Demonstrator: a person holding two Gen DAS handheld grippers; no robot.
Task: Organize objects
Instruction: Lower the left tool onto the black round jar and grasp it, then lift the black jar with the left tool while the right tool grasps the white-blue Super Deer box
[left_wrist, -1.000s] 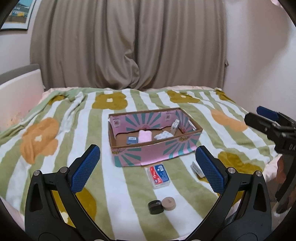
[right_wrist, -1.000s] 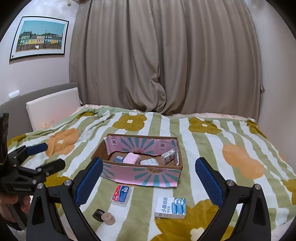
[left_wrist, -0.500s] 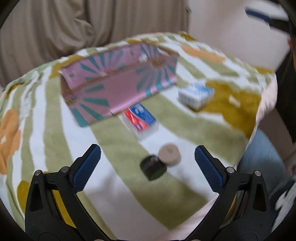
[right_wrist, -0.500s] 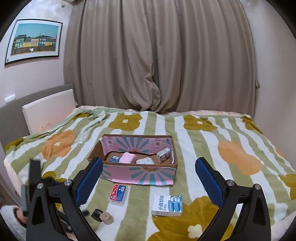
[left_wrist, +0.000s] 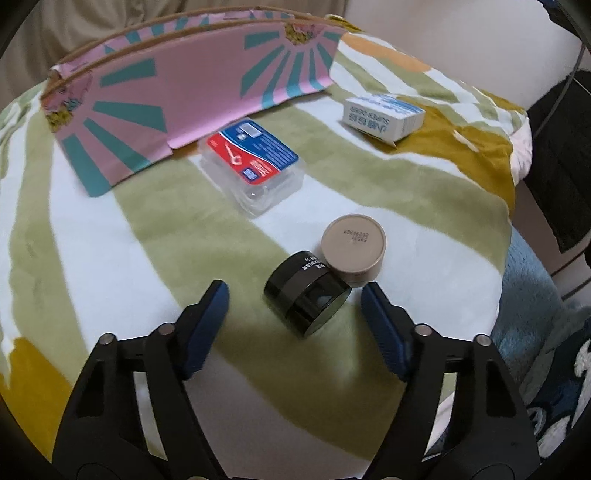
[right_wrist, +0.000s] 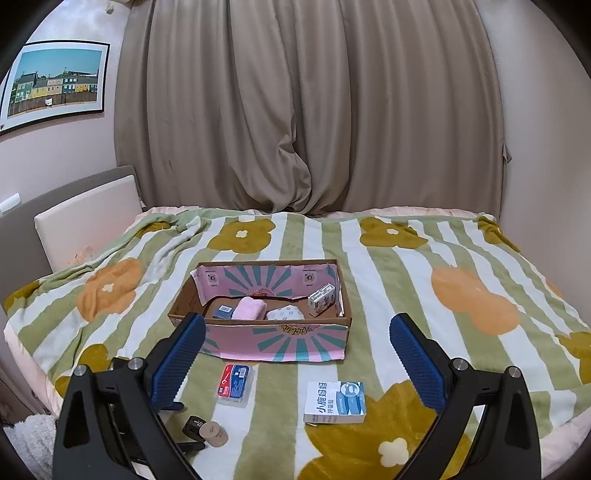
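You are working over a striped, flowered blanket (right_wrist: 388, 266) spread on a bed – soft and springy, so anything resting on it is going to sink and tip a little under pressure. Near its middle is sitting the pink cardboard box (right_wrist: 273, 341), already holding 4 small items, where the loose things probably belong. In front of it are lying a white-and-blue carton (right_wrist: 335, 402), a clear plastic case with a red-and-blue label (left_wrist: 255, 166), and 2 small jars touching each other near the bed's edge: a beige jar (left_wrist: 354, 250) standing upright and a black jar (left_wrist: 306, 291) lying on its side.

Your left gripper (left_wrist: 295, 314) is hanging low with its tongs spread wide, the black jar sitting just ahead between the 2 blue pads (left_wrist: 207, 325) and not yet touched. Your right gripper (right_wrist: 295, 358) is hovering higher and farther back – also spread, holding nothing.

The black jar looks rigid, glossy and light, likely slippery and ready to roll. Judging by its pose, you are best taking it across the curved wall at mid-height, squarely, without nudging the beige jar.
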